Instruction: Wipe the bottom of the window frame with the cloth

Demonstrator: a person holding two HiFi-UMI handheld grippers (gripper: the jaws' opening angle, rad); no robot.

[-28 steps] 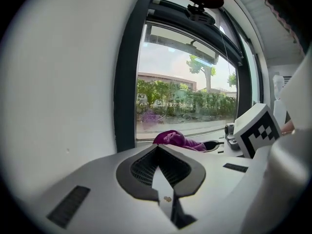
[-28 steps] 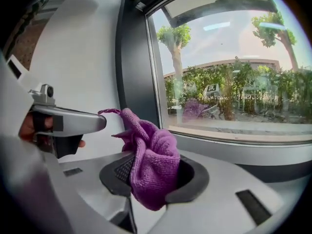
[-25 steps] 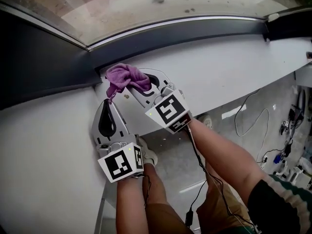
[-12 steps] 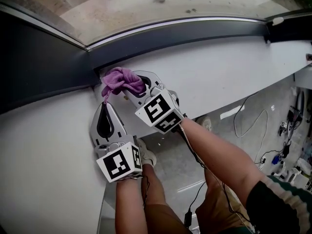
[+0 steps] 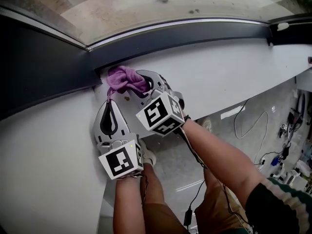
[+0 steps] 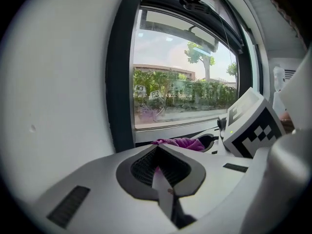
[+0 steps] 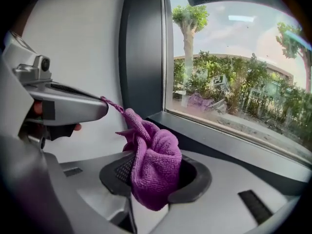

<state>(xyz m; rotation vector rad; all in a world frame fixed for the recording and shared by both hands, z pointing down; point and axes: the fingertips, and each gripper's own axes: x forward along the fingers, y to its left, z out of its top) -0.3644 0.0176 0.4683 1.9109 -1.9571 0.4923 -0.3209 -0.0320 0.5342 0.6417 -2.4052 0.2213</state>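
A purple cloth (image 5: 124,78) sits bunched up at the corner of the dark window frame (image 5: 185,30), where the bottom rail meets the darker side piece. It lies right at the lower edge of the rail, on the white surface (image 5: 229,67) beneath it; whether it presses on the rail cannot be told.

The right gripper (image 5: 139,84) has its jaws clamped on the cloth. In the right gripper view the wad (image 7: 151,165) bulges up between the two dark pads, filling the gap of the right gripper (image 7: 156,177). Its marker cube points toward the head camera.

The left gripper (image 5: 109,101) lies just beside and below the right one, flat against the white surface, tips toward the cloth. Its jaws are together on a thin corner of the cloth – the right gripper view shows that corner drawn out into a taut strand reaching the tip of the left gripper (image 7: 100,106). In the left gripper view a sliver of purple shows between the closed pads of the left gripper (image 6: 158,167), and the rest of the cloth (image 6: 180,143) lies beyond, at the foot of the glass.

Through the glass (image 5: 170,4) the gripper views show trees and greenery. Below the white surface, the floor carries loose cables (image 5: 248,113) – and a shoe (image 5: 148,156) shows near the left forearm
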